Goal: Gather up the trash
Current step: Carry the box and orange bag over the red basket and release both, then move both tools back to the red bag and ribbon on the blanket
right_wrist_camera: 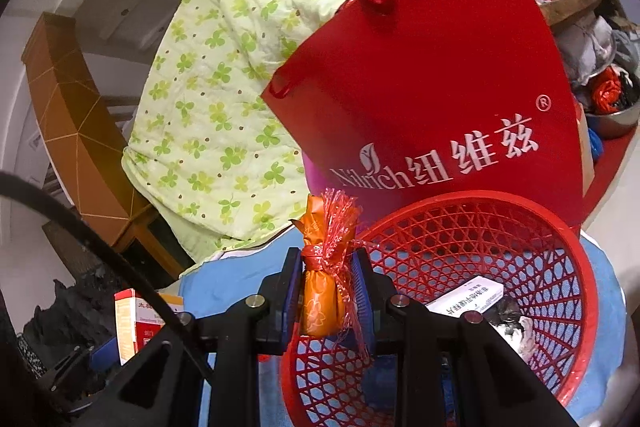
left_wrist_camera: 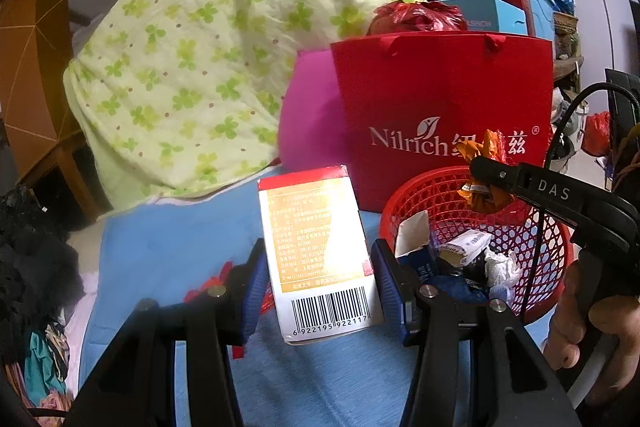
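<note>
A white and orange carton (left_wrist_camera: pixel 320 259) with a red top and a barcode stands upright between the blue pads of my left gripper (left_wrist_camera: pixel 320 283), which is shut on it above the blue sheet. It also shows low on the left in the right wrist view, as the carton (right_wrist_camera: pixel 132 319). My right gripper (right_wrist_camera: pixel 326 291) is shut on an orange wrapper (right_wrist_camera: pixel 320 303) tied with red netting, held over the near left rim of the red mesh basket (right_wrist_camera: pixel 520 227). From the left wrist, the right gripper (left_wrist_camera: pixel 480 173) holds the wrapper (left_wrist_camera: pixel 484 199) above the basket (left_wrist_camera: pixel 420 187).
The basket holds a white carton (right_wrist_camera: pixel 468 297), crumpled tissue (left_wrist_camera: pixel 502 267) and a blue wrapper (left_wrist_camera: pixel 456 287). A red paper bag (left_wrist_camera: pixel 440 99) stands right behind it, with a pink cushion (left_wrist_camera: pixel 312 115) and a green clover quilt (left_wrist_camera: pixel 208 67) to the left. Dark clutter lies at far left.
</note>
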A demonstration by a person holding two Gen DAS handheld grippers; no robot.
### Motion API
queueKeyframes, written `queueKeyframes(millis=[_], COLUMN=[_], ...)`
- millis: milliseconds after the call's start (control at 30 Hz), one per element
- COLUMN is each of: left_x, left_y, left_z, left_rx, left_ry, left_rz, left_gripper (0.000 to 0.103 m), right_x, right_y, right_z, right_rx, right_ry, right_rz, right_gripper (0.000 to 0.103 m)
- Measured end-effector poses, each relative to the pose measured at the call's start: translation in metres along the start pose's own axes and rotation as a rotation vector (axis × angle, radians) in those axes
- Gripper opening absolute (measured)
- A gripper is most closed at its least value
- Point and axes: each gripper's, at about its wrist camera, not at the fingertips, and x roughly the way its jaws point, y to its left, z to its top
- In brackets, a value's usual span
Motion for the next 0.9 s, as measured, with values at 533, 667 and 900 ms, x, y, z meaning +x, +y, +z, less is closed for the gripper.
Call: queueKeyframes(millis=[533,667,900], left_x=[0.022,0.032,0.039], left_y=[-0.030,-0.044,-0.040], left_z=[0.020,0.021,0.000], left_rx=[-0.056,-0.079,-0.091], left_ry=[-0.021,-0.015,0.012], left_rz=[-0.267,-0.398,-0.382], left_gripper=[0.054,0.060,0.073], right_x=[-0.010,-0.010,-0.016], right_y=[-0.042,-0.059,-0.073], right_z=[0.013,0.016,0.019], right_rx=[0.105,0.168,0.230], right_ry=[-0.015,0.000,-0.031], right_rz=[-0.057,-0.083,-0.088], right_gripper=[0.028,0.030,0.040])
